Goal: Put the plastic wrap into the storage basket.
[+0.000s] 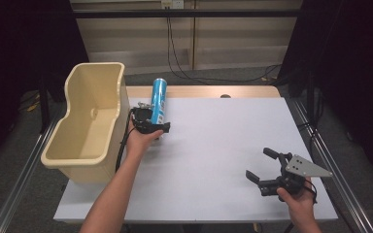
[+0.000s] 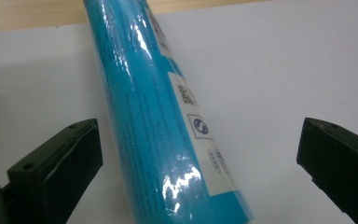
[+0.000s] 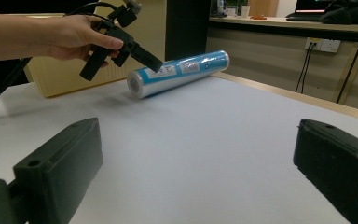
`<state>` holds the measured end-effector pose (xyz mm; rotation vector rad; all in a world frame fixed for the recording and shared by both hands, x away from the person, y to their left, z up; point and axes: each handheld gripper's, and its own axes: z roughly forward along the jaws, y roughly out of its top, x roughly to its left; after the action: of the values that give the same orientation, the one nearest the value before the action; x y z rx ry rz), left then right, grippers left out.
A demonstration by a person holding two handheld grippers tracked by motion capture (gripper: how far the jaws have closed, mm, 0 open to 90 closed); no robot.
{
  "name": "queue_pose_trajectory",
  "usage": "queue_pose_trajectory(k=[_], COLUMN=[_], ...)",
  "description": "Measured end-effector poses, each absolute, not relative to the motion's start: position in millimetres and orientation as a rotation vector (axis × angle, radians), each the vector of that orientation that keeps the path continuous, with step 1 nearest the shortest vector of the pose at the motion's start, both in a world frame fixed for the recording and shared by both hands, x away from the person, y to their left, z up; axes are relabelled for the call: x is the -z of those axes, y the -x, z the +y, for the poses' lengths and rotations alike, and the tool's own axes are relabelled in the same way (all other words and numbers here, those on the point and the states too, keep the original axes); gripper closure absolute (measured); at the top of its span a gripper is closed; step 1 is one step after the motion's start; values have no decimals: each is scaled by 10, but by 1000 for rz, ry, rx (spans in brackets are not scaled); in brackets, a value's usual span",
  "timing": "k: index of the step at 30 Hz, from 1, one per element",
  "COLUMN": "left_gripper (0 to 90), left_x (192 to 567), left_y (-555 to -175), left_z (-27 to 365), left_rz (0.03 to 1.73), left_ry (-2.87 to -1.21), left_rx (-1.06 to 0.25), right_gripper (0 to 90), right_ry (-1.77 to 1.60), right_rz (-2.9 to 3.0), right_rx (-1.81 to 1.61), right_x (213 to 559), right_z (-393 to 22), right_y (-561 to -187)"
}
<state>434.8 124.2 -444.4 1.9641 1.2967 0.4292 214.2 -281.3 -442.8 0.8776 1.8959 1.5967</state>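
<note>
A blue cylindrical roll [image 1: 159, 99] wrapped in shiny film lies on the white table [image 1: 213, 145], close to the beige bin. My left gripper [image 1: 151, 120] is open over the roll's near end. In the left gripper view the roll [image 2: 154, 116] runs between the two wide-apart jaws, closer to the left one, with a gap on each side. My right gripper [image 1: 258, 163] rests open near the table's front right corner with nothing between its jaws. The right gripper view looks across the table at the roll [image 3: 179, 72] and the left gripper [image 3: 121, 51].
A tall beige plastic bin [image 1: 121, 92] stands at the table's left edge, right beside the roll and the left hand. A wooden strip [image 1: 199, 91] borders the far edge. Metal rails run along both sides. White tabletop stretches between the two grippers.
</note>
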Motion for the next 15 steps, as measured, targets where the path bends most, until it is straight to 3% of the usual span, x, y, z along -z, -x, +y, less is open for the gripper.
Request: queue_pose_trajectory(k=[15], left_gripper=[143], left_x=[4520], left_y=[-4511], left_z=[1203], left_rz=[1427], left_ry=[-2041], left_rx=[-382], right_gripper=[13], right_ry=[-871], right_rz=[1901], right_rx=[-1593], right_x=[4428], right_z=[-2813], right_y=[-2143])
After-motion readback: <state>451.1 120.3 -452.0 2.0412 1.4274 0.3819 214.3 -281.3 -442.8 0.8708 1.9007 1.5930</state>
